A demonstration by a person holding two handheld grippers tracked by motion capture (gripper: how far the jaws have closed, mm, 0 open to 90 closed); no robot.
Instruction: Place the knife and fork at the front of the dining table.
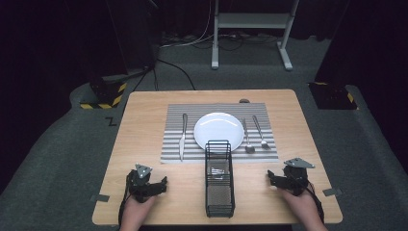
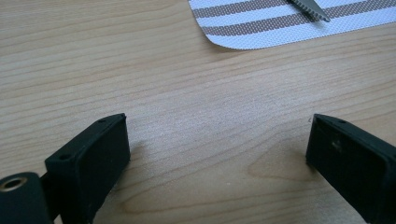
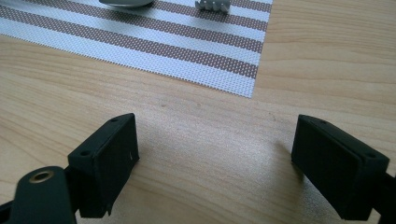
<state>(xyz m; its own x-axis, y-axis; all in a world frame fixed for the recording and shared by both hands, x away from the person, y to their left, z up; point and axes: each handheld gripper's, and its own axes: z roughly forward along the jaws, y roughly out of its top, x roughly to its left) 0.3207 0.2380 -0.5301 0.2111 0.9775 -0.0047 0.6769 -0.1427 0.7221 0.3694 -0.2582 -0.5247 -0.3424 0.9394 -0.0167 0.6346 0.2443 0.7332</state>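
A white plate (image 1: 219, 130) sits in the middle of a striped placemat (image 1: 172, 144). A knife (image 1: 183, 137) lies to its left, a spoon (image 1: 247, 137) and a fork (image 1: 260, 131) to its right. A black wire basket (image 1: 220, 180) stands lengthwise in front of the plate. My left gripper (image 1: 162, 184) rests on the wood at the near left, open and with nothing in it (image 2: 217, 140); the knife tip (image 2: 310, 8) lies beyond it. At the near right my right gripper (image 1: 271, 179) is open too, over bare wood (image 3: 215, 140), short of the spoon bowl (image 3: 126, 3) and fork tines (image 3: 212, 4).
The wooden table (image 1: 139, 120) has bare wood on both sides of the placemat. A small dark object (image 1: 244, 101) lies at the mat's far edge. Grey tape tabs (image 1: 100, 198) mark the near corners. A white stand (image 1: 250, 29) is on the floor behind.
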